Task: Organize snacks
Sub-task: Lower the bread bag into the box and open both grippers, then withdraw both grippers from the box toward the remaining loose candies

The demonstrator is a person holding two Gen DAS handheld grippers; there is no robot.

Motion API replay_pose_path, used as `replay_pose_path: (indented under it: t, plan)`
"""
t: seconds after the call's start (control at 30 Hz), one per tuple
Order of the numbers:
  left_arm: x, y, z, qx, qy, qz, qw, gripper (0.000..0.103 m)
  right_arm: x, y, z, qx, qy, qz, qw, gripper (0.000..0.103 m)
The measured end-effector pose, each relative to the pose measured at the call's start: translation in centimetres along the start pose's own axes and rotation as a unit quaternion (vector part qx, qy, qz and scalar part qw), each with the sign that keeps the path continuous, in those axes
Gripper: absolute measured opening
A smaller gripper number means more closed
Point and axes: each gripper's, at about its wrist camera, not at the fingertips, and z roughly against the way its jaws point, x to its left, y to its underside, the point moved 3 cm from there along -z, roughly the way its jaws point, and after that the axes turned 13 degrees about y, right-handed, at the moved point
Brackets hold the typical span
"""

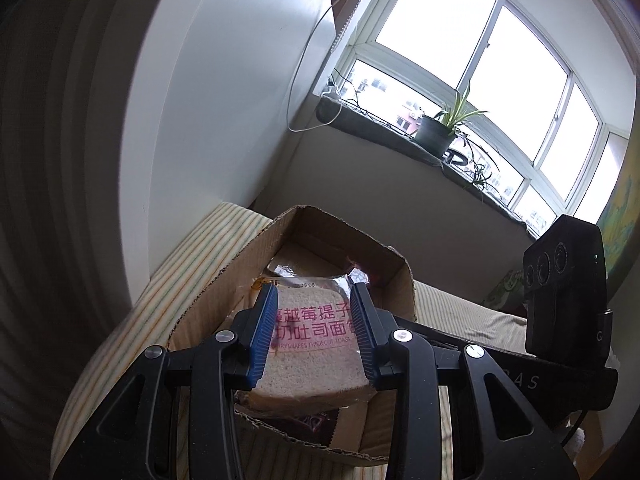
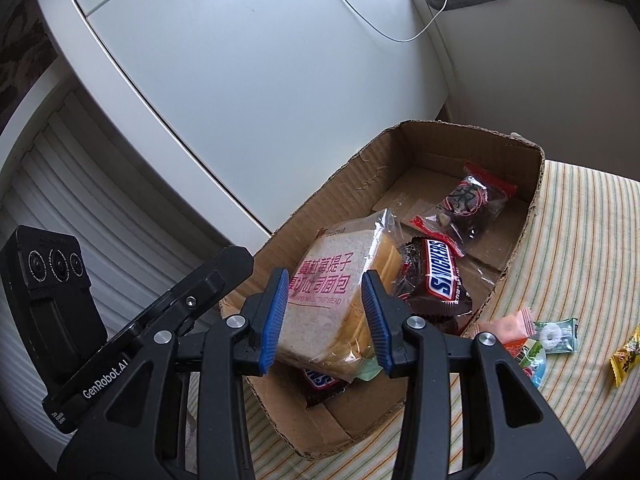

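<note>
A clear packet of sliced bread (image 1: 316,360) with pink print sits between the blue pads of my left gripper (image 1: 314,288), which press on its sides, above an open cardboard box (image 1: 240,252). In the right wrist view a bread packet (image 2: 320,332) with the same print is clamped in my right gripper (image 2: 326,274), tilted over the box (image 2: 340,184). Whether both views show one packet I cannot tell. Inside the box lie a Snickers bar (image 2: 442,268), a red and clear snack bag (image 2: 472,200) and another Snickers (image 2: 320,380) under the bread.
The box stands on a striped cloth (image 2: 580,240). Several small wrapped sweets, one pink (image 2: 516,328), one teal (image 2: 560,332) and one yellow (image 2: 628,356), lie right of the box. A white cabinet (image 2: 240,80) rises behind. A potted plant (image 1: 436,132) is on the window sill.
</note>
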Motion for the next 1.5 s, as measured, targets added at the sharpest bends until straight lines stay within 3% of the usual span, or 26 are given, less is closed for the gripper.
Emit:
replay_pose_path:
  t: [0.57, 0.7, 0.83, 1.0, 1.23, 1.37, 1.5]
  plan:
    - [-1.7, -0.2, 0.3, -0.008, 0.019, -0.009, 0.9998, 0.035, -4.5, -0.3, 5.6, -0.047, 0.052, -0.003, 0.998, 0.042]
    - [-3.0, -0.1, 0.3, -0.006, 0.031, -0.021, 0.9993, 0.036, -7.0, -0.3, 6.7, -0.057, 0.071, -0.016, 0.996, 0.058]
    - [-4.6, 0.4, -0.1, 0.003, 0.046, -0.038, 0.9982, 0.037, -9.6, 0.0, 8.1, -0.057, 0.096, -0.028, 0.993, 0.058]
    - [-6.9, 1.4, -1.2, 0.025, 0.068, -0.057, 0.9957, 0.037, -12.7, 0.7, 9.1, -0.051, 0.151, -0.03, 0.987, 0.058]
    - [-11.0, 4.4, -3.9, 0.076, 0.108, -0.081, 0.9879, 0.037, -16.4, 2.4, 9.0, -0.018, 0.177, -0.036, 0.983, 0.058]
    - [-12.3, 6.7, -6.1, 0.115, 0.106, -0.092, 0.9834, 0.037, -17.5, 3.4, 8.4, 0.002, 0.186, -0.031, 0.982, 0.058]
    - [-12.5, 9.0, -8.0, 0.147, 0.076, -0.103, 0.9808, 0.038, -17.8, 4.2, 7.8, 0.017, 0.195, -0.02, 0.981, 0.058]
